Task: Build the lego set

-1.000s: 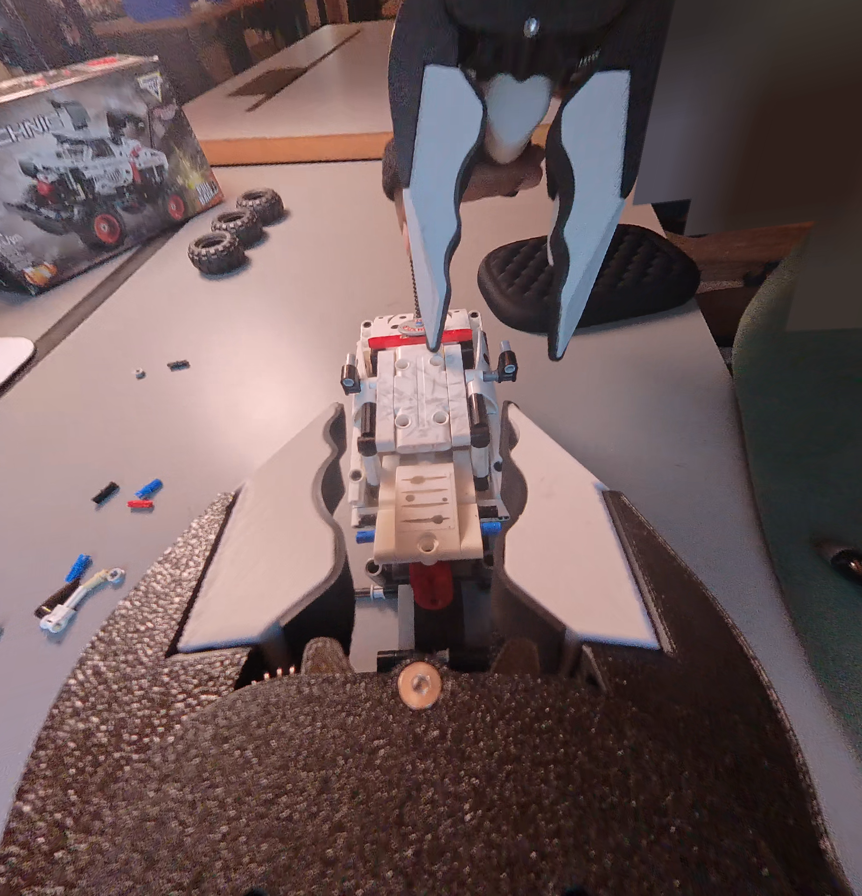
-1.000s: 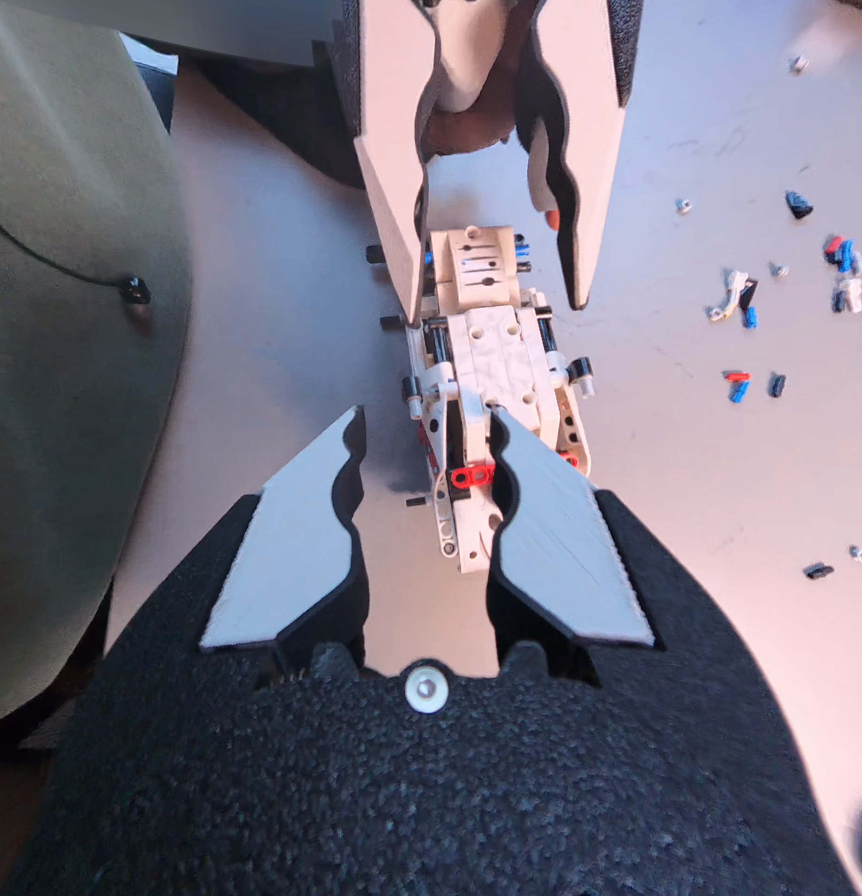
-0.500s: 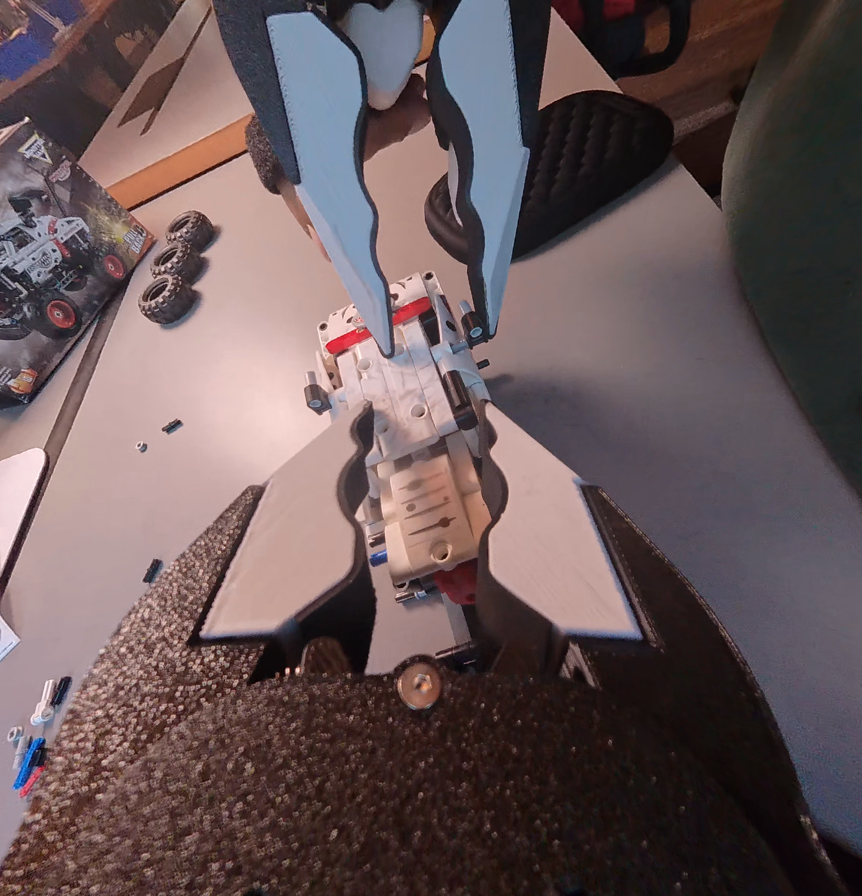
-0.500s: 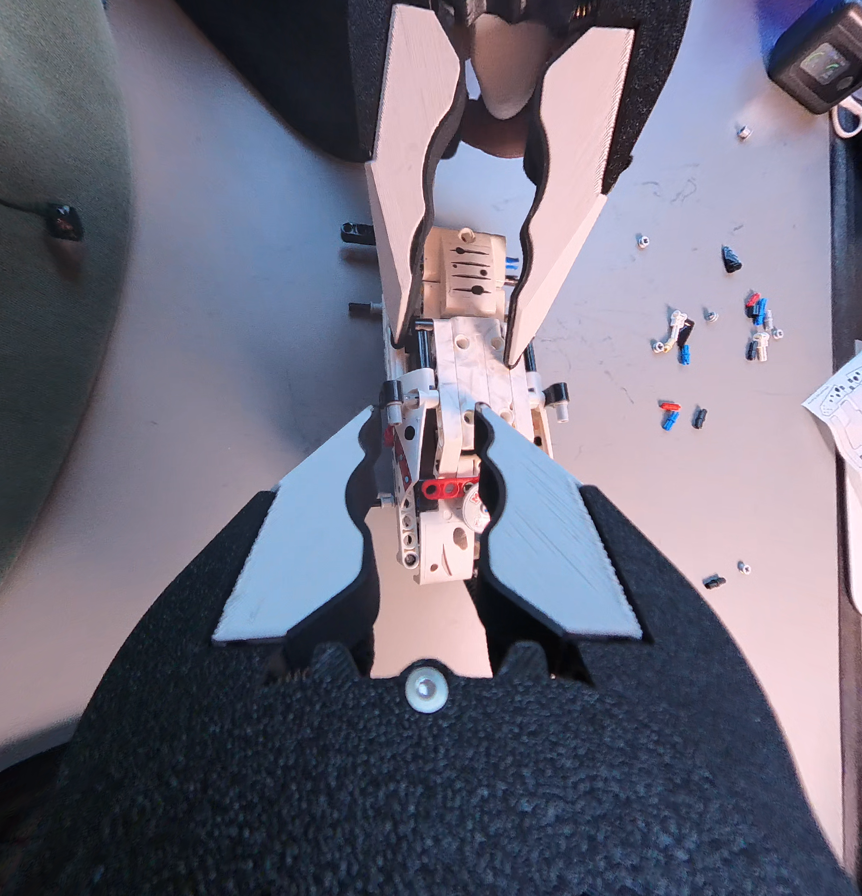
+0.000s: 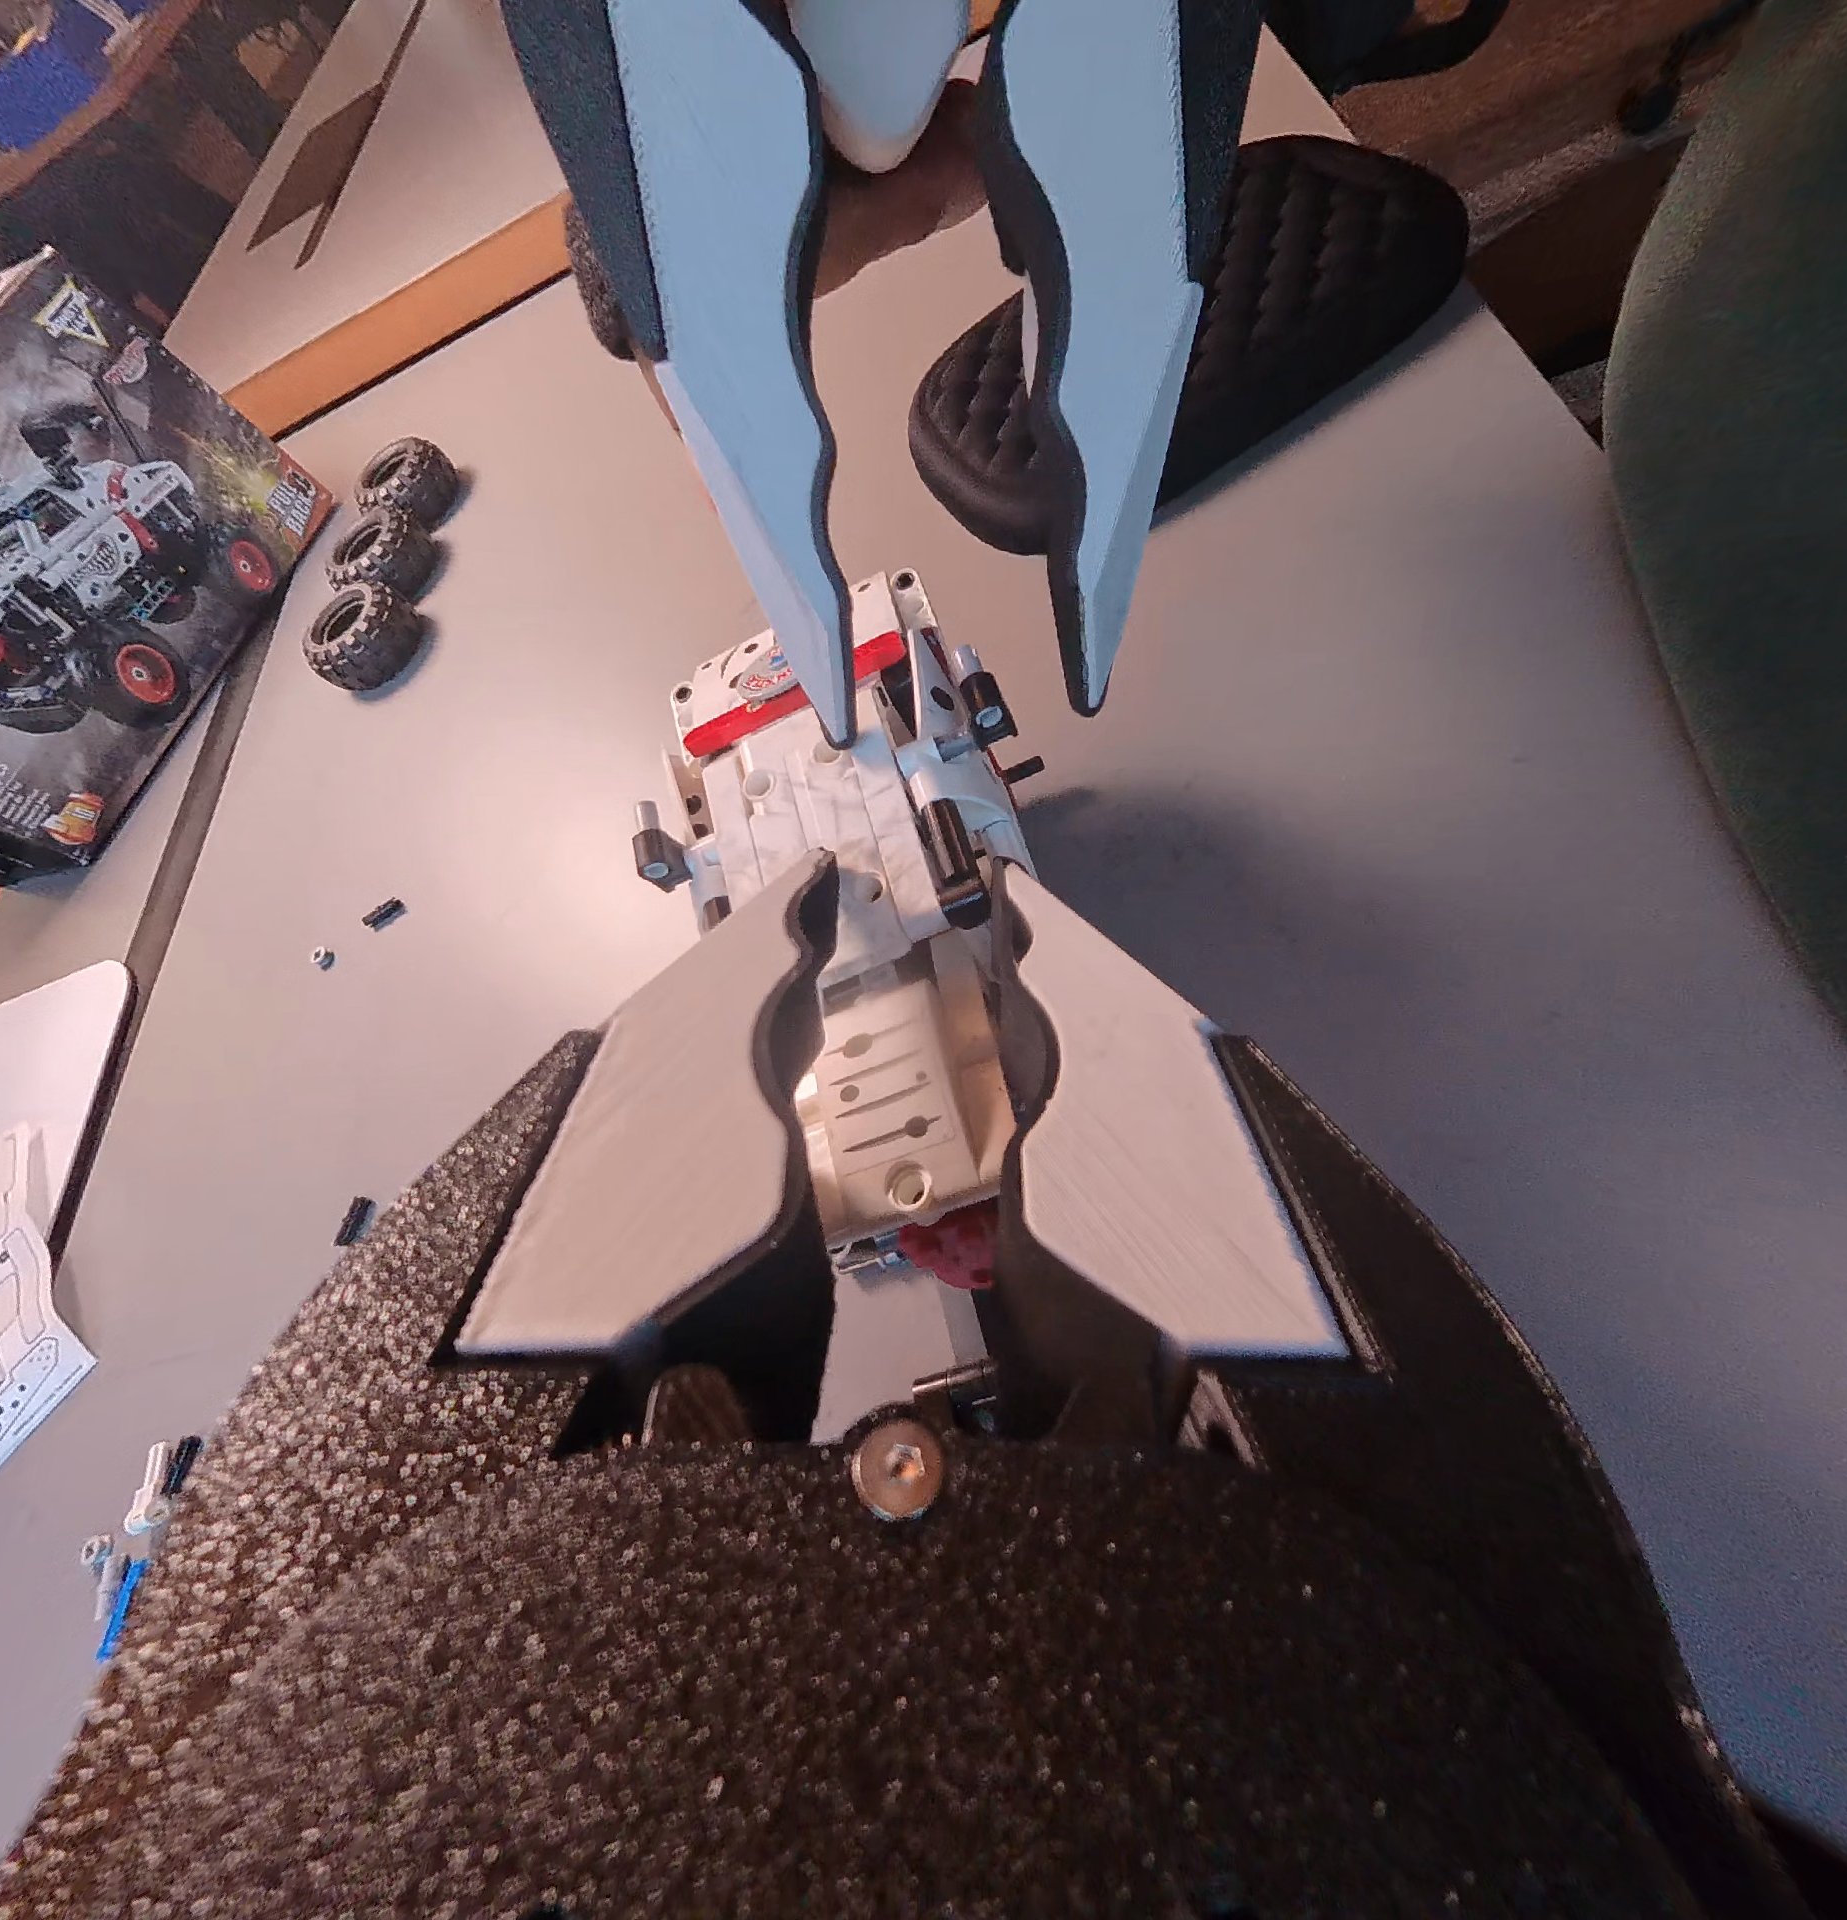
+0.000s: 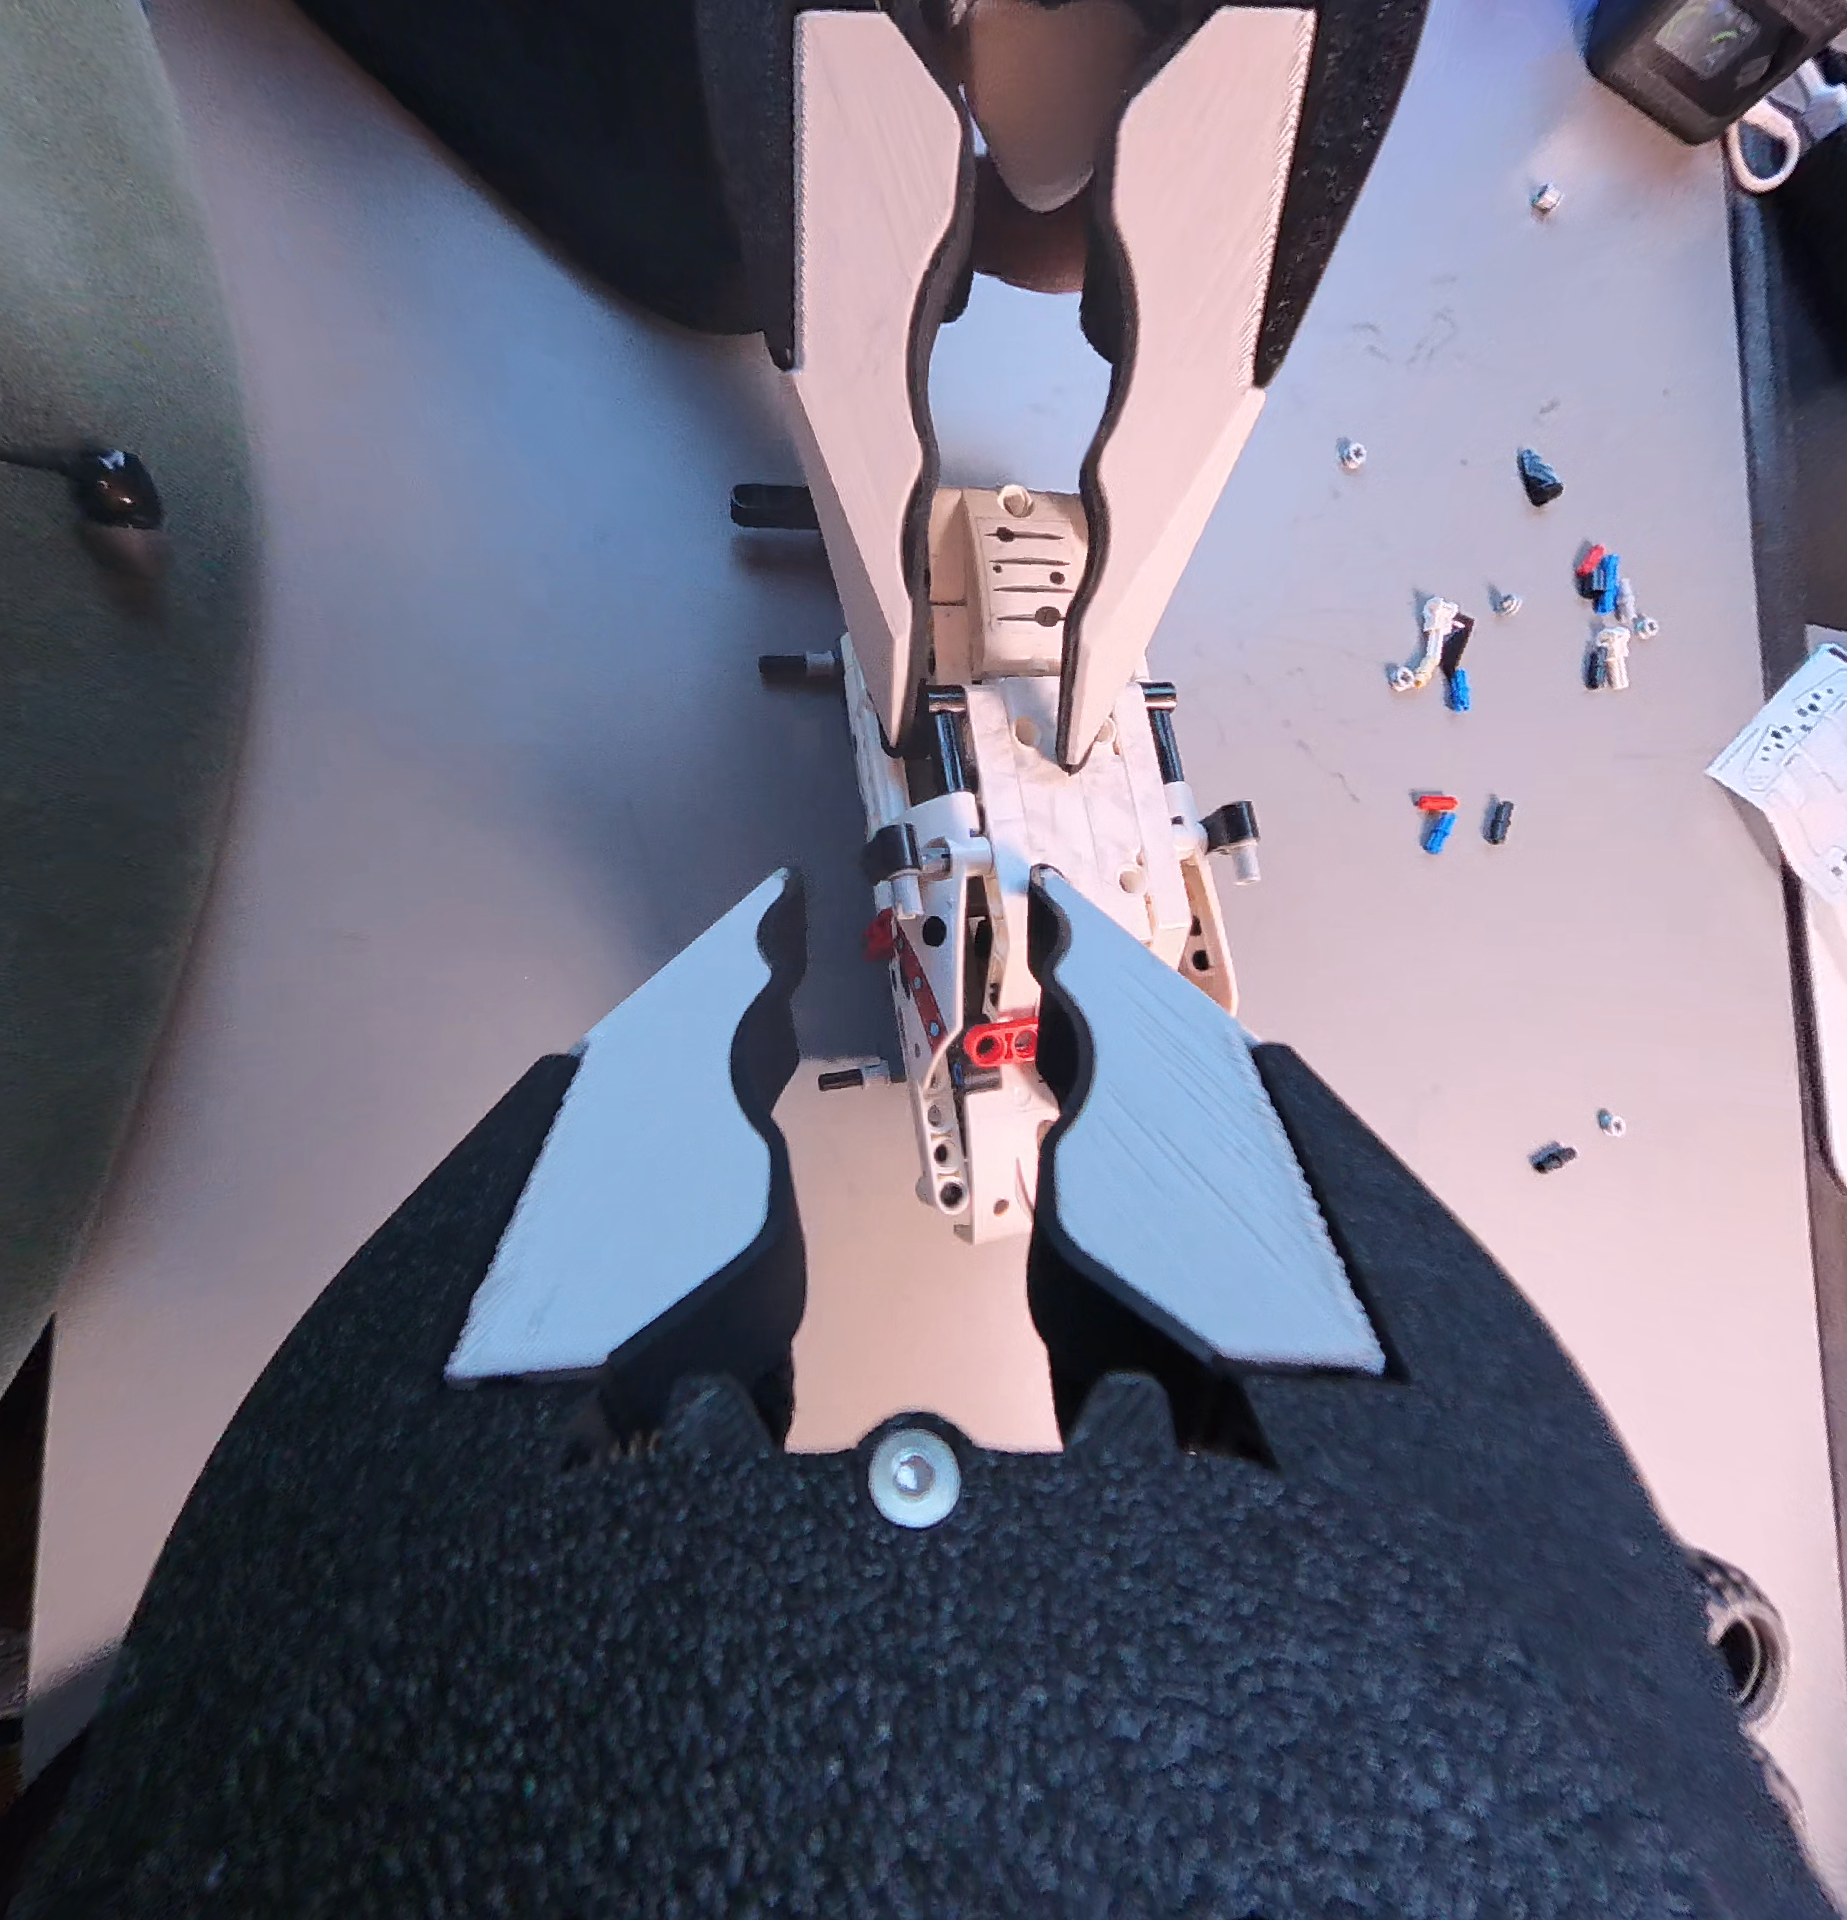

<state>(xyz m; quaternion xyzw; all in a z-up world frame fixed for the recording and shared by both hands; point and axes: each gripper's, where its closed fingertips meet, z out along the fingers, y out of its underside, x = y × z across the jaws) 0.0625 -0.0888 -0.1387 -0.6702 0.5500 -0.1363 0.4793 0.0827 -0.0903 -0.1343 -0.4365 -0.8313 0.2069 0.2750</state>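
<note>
The partly built white lego truck body (image 5: 857, 862) lies lengthwise on the grey table (image 5: 1314, 935), between the two grippers, which face each other from opposite ends. Left gripper (image 5: 911, 883): fingers closed in on the beige slotted rear section of the model, one on each side, pads against its flanks; grasping the model. Right gripper (image 6: 911, 883): jaws parted; its right finger (image 6: 1158, 1091) lies over the front end beside the small red beam (image 6: 1002, 1042), its left finger stands clear of the model over bare table, so it is released. In the left wrist view the right gripper comes in from above, one fingertip touching the top panel just behind the red strip, the other off to the side in the air. Three black tyres (image 5: 379, 566) sit in a row near the set's box (image 5: 88, 561) at far left. Loose small pins, blue, red, black and grey (image 6: 1459, 665), lie scattered on the table to the model's side, well apart from it. A printed paper sheet (image 6: 1812, 769) lies at the table edge. A black padded chair seat (image 5: 1262, 343) shows beyond the table's far edge.
</note>
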